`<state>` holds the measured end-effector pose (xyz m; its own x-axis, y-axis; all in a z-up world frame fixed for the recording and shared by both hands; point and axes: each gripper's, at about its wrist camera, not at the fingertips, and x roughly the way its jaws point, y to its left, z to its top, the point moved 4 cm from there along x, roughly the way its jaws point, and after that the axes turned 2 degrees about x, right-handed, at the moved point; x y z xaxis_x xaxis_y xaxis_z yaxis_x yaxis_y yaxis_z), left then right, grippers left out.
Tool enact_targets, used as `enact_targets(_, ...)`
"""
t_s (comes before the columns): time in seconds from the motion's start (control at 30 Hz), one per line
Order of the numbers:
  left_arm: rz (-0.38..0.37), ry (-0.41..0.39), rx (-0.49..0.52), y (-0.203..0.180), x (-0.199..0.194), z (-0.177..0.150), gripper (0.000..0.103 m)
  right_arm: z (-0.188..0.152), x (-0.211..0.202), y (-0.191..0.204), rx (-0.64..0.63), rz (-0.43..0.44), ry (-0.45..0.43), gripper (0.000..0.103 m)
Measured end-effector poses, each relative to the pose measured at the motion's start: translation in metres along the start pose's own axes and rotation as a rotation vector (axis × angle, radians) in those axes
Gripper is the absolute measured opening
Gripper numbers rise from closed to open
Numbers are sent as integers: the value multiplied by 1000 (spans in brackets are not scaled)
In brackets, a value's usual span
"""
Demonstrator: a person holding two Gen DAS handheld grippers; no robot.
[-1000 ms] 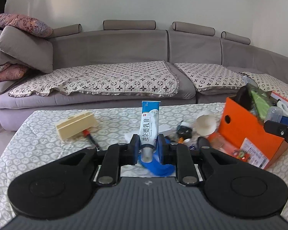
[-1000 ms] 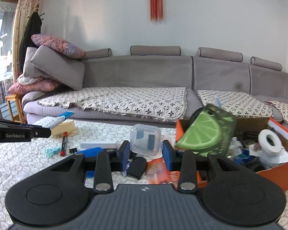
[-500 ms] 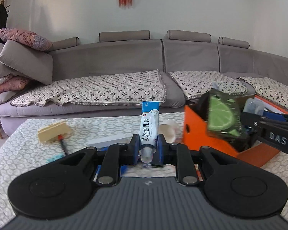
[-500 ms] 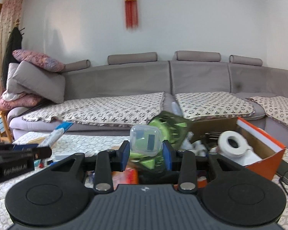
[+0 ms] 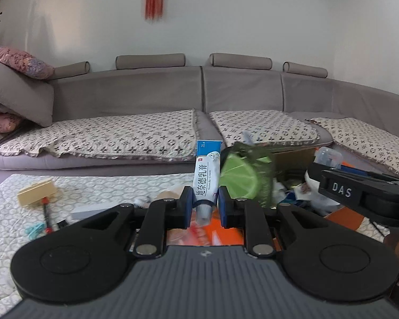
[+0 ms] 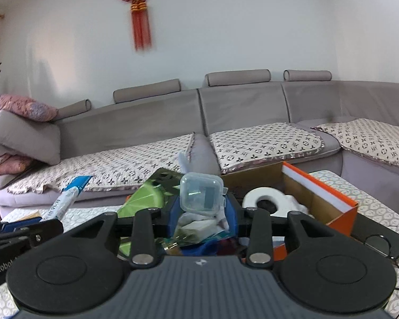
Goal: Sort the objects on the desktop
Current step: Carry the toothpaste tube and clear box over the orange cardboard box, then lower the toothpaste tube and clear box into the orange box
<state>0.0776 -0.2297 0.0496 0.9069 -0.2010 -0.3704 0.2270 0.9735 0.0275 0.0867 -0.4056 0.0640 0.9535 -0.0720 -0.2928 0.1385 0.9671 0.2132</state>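
Observation:
My left gripper is shut on a white and blue cream tube, held upright over the near edge of the orange box. My right gripper holds a small clear plastic case above the orange box; the case sits tilted between the blue pads. The tube also shows at the left of the right wrist view. A green lime-print pouch stands in the box, also seen in the right wrist view. A white tape roll lies inside.
A wooden block, a red pen and a teal clip lie on the patterned tablecloth at left. Glasses lie on a dark pad right of the box. A grey sofa runs behind the table.
Both grippers have moved right and over the orange box with their loads. The clear case now sits tilted in the right gripper.

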Motion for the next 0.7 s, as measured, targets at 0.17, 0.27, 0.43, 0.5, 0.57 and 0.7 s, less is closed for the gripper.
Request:
enact_targets(0.17,-14,7,8,-17,11,2,21,3,10,-17,25,-34,-3,35)
enact_targets(0.27,-19,9,16,-24,19,3,21,4,19,-26,35,-51,4,35)
enact_targets(0.43,-28,17,20,-34,28,8,21,8,33,-40,66,-71,3,35)
enact_targets(0.5,-35,18,26,-39,30,10,21,10,38,-45,81,-72,3,35)
enact_targets(0.57,-36,15,31,-41,32,11,21,11,42,-50,98,-72,6,35)
enact_targets(0.7,-45,15,40,-50,37,12,21,11,48,-56,116,-66,13,35)
